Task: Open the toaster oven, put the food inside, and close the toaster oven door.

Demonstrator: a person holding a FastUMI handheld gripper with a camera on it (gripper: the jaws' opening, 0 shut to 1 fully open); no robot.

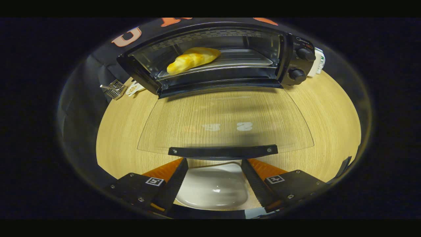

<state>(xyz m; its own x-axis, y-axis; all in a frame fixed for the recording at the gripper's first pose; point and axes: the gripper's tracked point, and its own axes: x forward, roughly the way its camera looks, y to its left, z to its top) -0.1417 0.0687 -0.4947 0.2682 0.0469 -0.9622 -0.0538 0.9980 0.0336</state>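
A black toaster oven [296, 59] stands at the back of the wooden table, its glass door [227, 121] folded down flat toward me. A yellow pastry [192, 60] lies on the tray [243, 61] inside the oven, toward its left side. The door's black handle [223, 151] runs crosswise just ahead of my fingertips. My gripper [214, 163] is open, its fingers spread wide just under the handle, and nothing is pressed between them. A white dish [213, 189] sits on the table below, seen through the gap between the fingers.
A small wire rack [113, 89] and a pale flat item [135, 88] lie on the table left of the oven. A white object [318, 62] stands behind the oven's right side, beside the two knobs [301, 64]. The wooden table [329, 115] extends right of the door.
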